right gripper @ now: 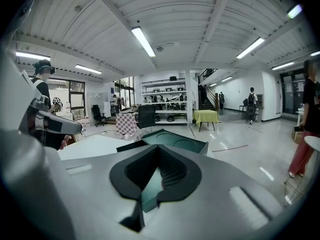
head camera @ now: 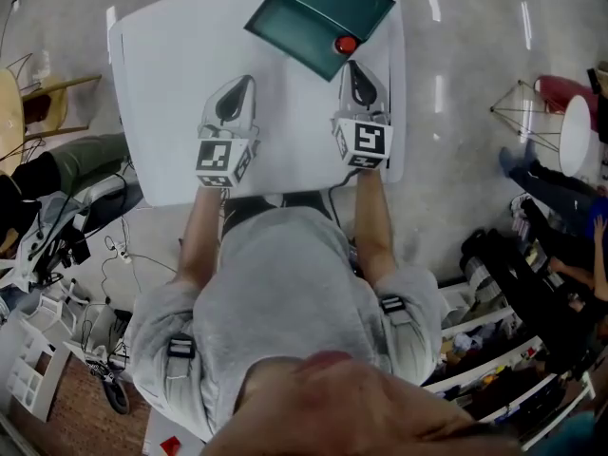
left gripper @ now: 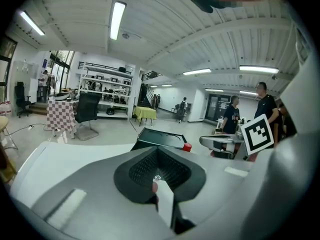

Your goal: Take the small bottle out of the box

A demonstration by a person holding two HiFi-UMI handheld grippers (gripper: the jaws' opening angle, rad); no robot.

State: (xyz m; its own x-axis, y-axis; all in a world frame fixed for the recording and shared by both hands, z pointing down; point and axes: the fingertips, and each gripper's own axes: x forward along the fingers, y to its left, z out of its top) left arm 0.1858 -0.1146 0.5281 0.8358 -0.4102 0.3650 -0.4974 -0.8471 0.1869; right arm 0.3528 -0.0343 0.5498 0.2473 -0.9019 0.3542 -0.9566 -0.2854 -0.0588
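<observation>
Overhead, a white counter (head camera: 171,112) fills the upper middle of the head view, standing on a pale, glossy floor (head camera: 475,160). A person in a grey top (head camera: 275,293) stands at its near edge, with both forearms stretched out over it.

A dark green box (head camera: 318,12) lies on the far side of the counter, turned at an angle so that one corner points back towards the person. The right gripper view shows it open on top, with round hollows in its base.

The left tongs (head camera: 243,84) and right tongs (head camera: 354,67) point away from the person, side by side and well apart, each carrying a marker cube (head camera: 224,160) at its rear. Both are low over the counter, though whether they touch it cannot be told.

In the left gripper view the left tongs are drawn together with nothing gripped; only a thin sliver of white counter shows past them. In the right gripper view the right tongs are likewise closed and empty, aimed at the green box just ahead.

The small bottle (head camera: 346,45) shows only its red cap. It sits at the box's near right corner, within the box's outline, just beyond the tip of the right tongs and apart from them
</observation>
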